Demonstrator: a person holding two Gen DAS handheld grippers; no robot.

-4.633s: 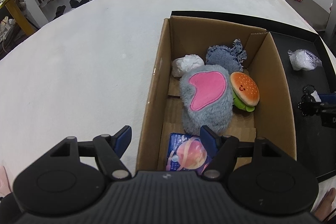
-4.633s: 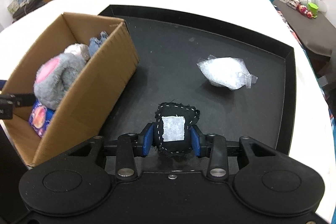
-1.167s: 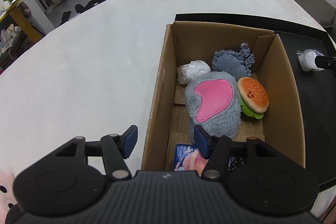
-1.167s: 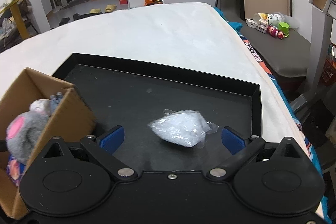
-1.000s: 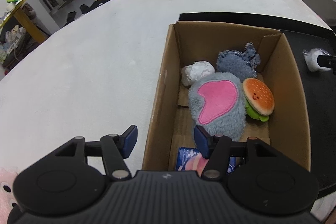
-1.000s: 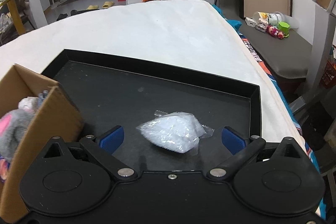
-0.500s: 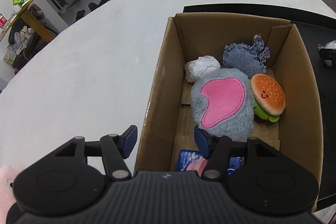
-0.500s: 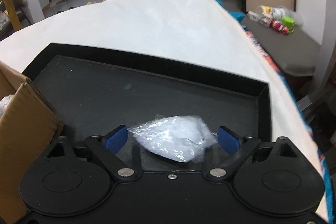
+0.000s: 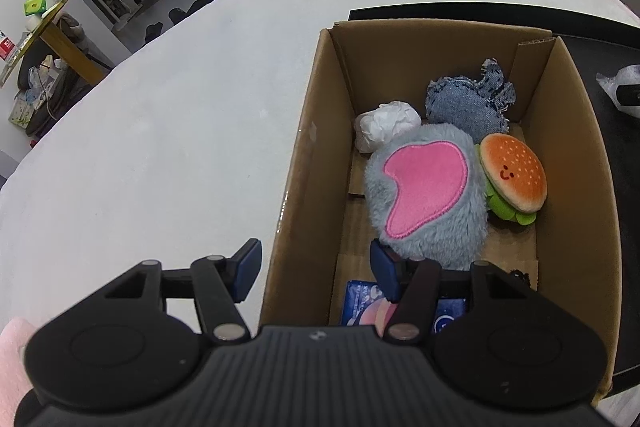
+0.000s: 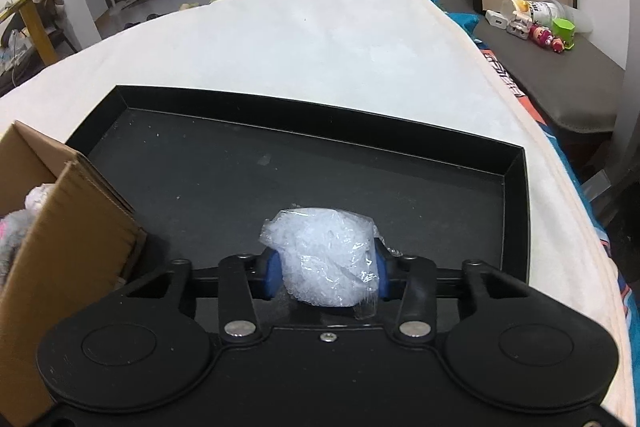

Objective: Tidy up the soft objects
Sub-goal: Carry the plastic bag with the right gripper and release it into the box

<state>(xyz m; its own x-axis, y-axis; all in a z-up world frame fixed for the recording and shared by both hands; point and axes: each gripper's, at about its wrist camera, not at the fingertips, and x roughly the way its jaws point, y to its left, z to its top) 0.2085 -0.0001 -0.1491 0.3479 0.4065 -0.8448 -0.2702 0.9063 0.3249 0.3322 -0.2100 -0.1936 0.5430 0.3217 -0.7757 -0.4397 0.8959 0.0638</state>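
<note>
My right gripper (image 10: 326, 275) is shut on a white plastic-wrapped bundle (image 10: 324, 259) over the black tray (image 10: 516, 183). A cardboard box (image 9: 316, 155) holds a grey plush with a pink patch (image 9: 428, 195), a burger plush (image 9: 514, 177), a denim piece (image 9: 466, 105), a white wad (image 9: 386, 125) and a blue packet (image 9: 360, 303). My left gripper (image 9: 316, 273) is open and empty, its fingers either side of the box's near left wall. The box's corner also shows in the right wrist view (image 10: 76, 227).
The box and tray sit on a white cloth-covered table (image 9: 160, 131). A side bench with small toys and cups (image 10: 536, 23) stands beyond the table's right edge. Furniture and clutter (image 9: 48, 27) are far back left.
My right gripper has closed on the white bundle, which lay loose on the tray before. My left gripper has stayed open over the box's near edge.
</note>
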